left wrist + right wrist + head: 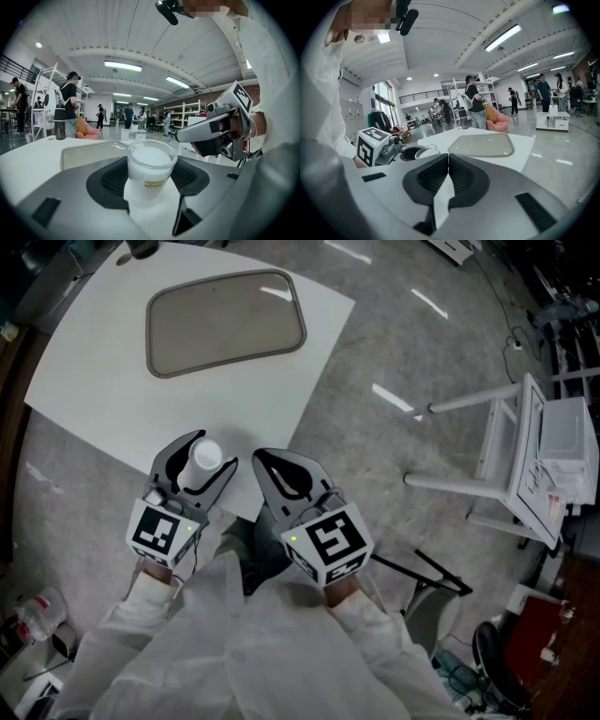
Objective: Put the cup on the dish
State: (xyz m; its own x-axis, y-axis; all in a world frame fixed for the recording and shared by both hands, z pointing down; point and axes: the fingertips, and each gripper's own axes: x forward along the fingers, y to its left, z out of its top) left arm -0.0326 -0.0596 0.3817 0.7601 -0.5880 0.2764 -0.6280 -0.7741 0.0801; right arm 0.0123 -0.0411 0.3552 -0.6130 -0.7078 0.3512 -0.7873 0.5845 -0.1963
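The white square table (94, 381) in front of me stands cornerwise on a grey, glossy floor (422, 362), with one corner turned toward me. On it I see the dish (225, 322), a shallow grey-brown rectangle with rounded corners and a darker rim, lying flat on the far half of the top, well inside the edges. A dark flask (60, 129) stands upright at the table's far edge, apart from the dish.
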